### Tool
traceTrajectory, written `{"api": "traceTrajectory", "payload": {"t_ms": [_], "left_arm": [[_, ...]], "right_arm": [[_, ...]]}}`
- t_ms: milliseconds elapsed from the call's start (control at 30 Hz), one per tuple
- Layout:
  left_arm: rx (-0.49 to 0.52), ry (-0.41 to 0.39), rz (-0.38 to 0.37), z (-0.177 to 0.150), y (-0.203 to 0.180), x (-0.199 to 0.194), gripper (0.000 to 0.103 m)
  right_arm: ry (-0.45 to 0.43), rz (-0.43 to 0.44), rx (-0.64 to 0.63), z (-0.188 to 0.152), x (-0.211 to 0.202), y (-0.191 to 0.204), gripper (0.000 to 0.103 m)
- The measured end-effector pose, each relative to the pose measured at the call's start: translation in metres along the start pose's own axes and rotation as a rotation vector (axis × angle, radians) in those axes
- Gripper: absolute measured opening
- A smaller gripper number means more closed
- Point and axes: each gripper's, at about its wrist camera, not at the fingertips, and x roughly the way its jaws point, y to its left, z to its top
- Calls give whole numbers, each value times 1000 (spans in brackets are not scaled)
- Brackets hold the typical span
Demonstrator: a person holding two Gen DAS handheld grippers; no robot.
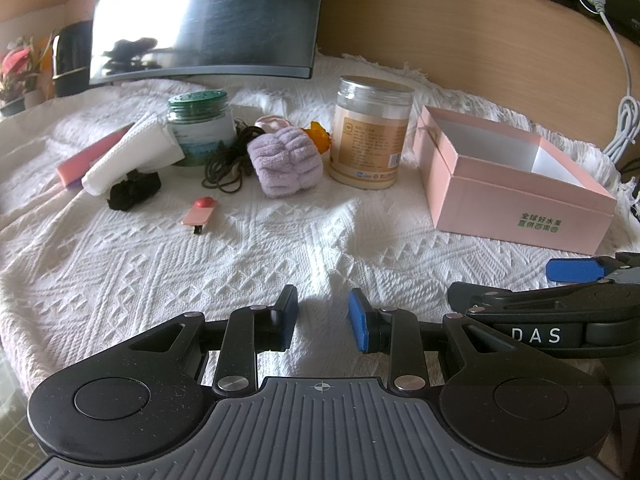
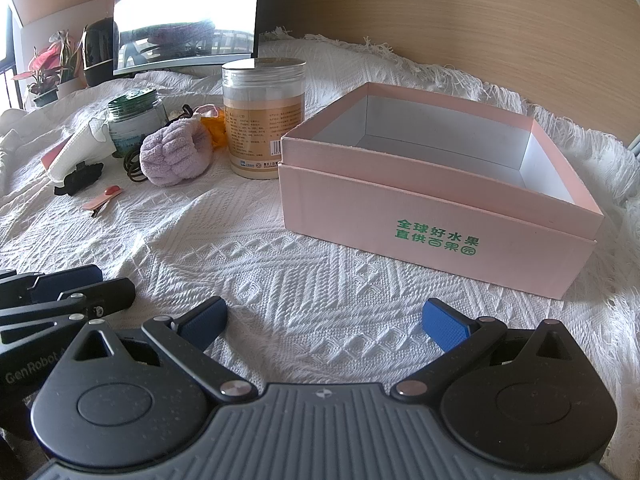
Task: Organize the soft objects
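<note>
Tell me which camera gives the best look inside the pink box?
The right wrist view: the pink box sits close and large there, and its white inside walls and part of the floor show, with nothing visible in it. In the left wrist view the pink box sits far right, smaller and angled, so little of the inside shows.

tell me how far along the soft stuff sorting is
Done: nothing yet; the pink box shows only its bare white inside. In hand: nothing; the left gripper and right gripper are both open over the white cloth. Left: the purple scrunchie and black scrunchie lie by the jars.
</note>
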Motion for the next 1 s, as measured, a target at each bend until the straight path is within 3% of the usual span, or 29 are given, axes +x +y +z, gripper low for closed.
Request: {"api": "traceTrajectory", "payload": {"t_ms": [1000], "left_arm": [[12, 3, 3, 1, -2, 0, 33]], "right_arm": [[0, 0, 1, -1, 0, 0, 103]]}}
